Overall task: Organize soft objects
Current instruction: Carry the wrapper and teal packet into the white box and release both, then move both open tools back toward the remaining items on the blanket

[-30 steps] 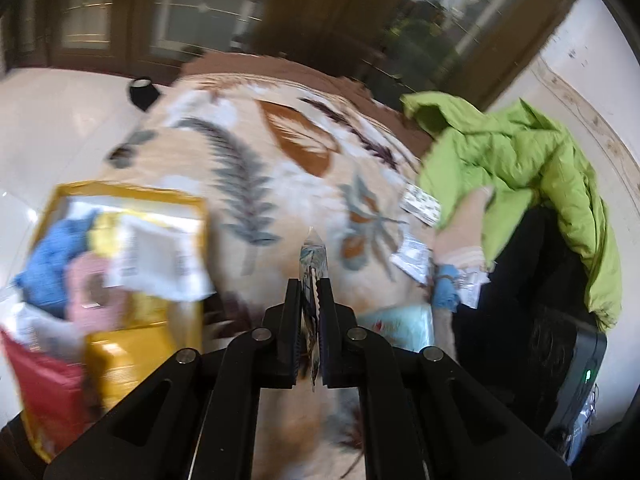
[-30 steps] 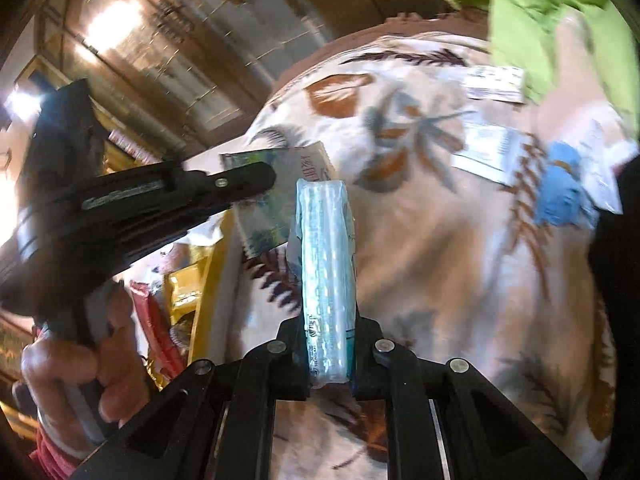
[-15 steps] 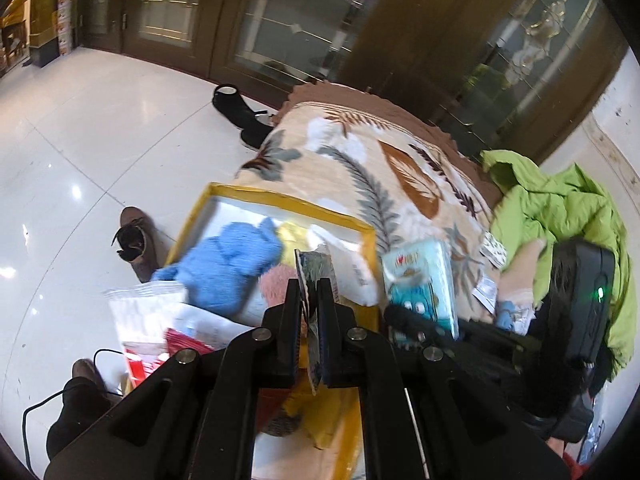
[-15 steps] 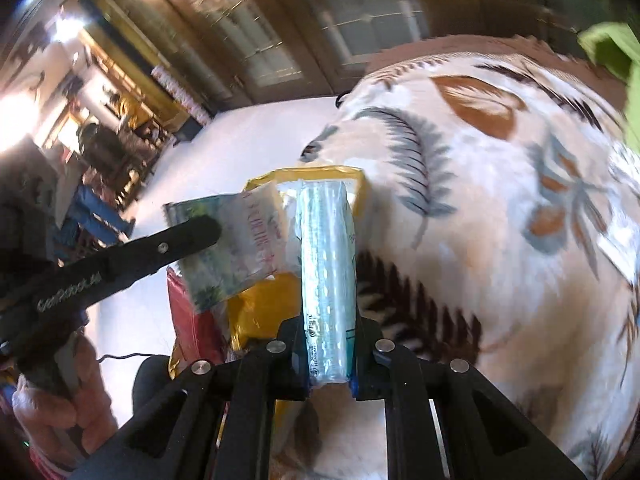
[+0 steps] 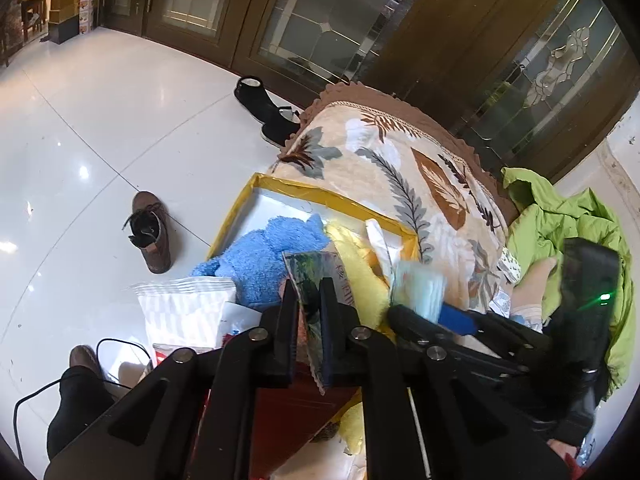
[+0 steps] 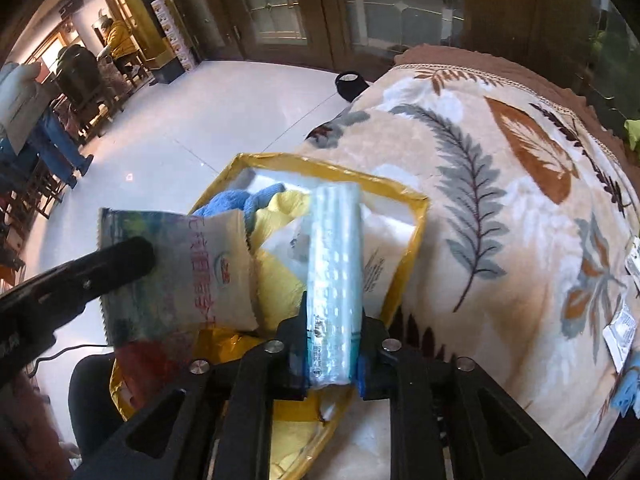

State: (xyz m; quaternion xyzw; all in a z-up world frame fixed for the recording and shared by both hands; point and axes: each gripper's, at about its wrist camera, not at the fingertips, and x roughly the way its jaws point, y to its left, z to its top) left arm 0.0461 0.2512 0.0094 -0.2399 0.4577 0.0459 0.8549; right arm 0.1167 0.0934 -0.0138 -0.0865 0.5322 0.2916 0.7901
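1. Yellow-rimmed box (image 6: 412,240), centre-left of the right wrist view, at the edge of the leaf-print blanket (image 6: 500,208): already holds a blue plush (image 5: 264,256), yellow cloth (image 5: 360,276) and white packets. Judged well along.
2. Left gripper (image 5: 309,304), lower centre of the left wrist view: jaws closed to a thin gap on a printed sachet (image 6: 172,276), held over the box's near end; not yet released.
3. Right gripper (image 6: 332,344), lower centre of the right wrist view: jaws pressed against both sides of a pale-blue tissue pack (image 6: 334,276), upright above the box; not yet released.
4. Remaining, right edge of the right wrist view: small white packets (image 6: 620,332) and a blue item (image 6: 628,390) on the blanket, well apart from the box.
5. Green jacket (image 5: 560,220), right of the left wrist view: unsorted.
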